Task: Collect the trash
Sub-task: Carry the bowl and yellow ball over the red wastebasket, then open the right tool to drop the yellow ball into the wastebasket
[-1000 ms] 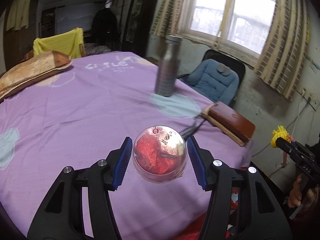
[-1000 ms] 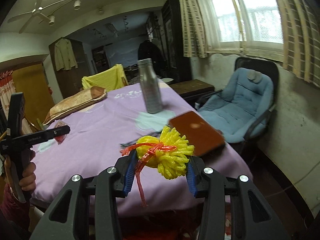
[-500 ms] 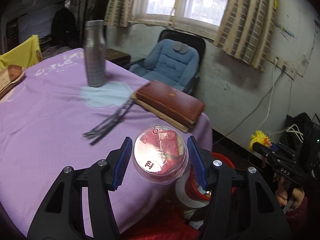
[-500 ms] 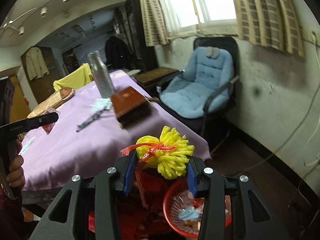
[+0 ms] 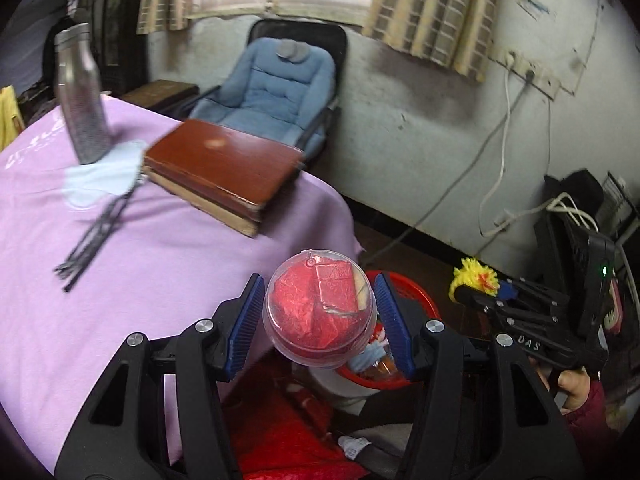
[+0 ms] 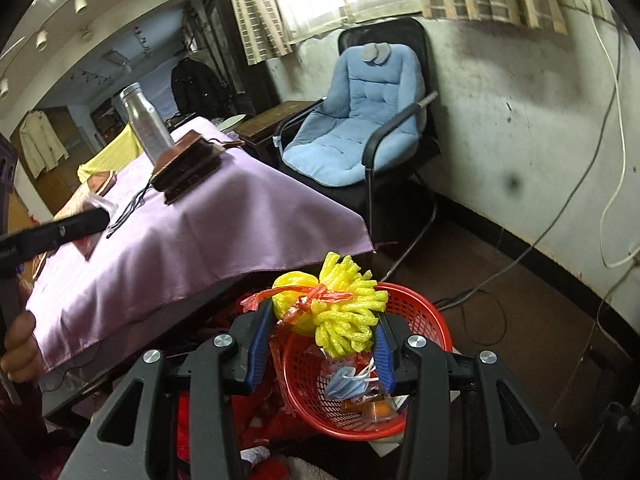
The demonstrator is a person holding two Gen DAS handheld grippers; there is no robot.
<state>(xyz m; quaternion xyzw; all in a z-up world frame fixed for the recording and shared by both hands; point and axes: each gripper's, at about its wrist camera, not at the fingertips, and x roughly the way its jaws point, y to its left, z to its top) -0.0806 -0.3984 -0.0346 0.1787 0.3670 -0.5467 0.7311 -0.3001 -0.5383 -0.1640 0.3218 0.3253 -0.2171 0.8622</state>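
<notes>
While left fingers [image 5: 240, 328] pinch clear cup [image 5: 319, 312], right fingers [image 6: 258, 340] pinch yellow foam net [image 6: 340, 316] over red basket [image 6: 416, 312].

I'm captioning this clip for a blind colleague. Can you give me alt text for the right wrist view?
The right gripper holds a yellow foam net tied with red plastic above a red basket that already holds some trash. To the left is a table under a purple cloth with a metal bottle; behind it stands a blue chair.
</notes>
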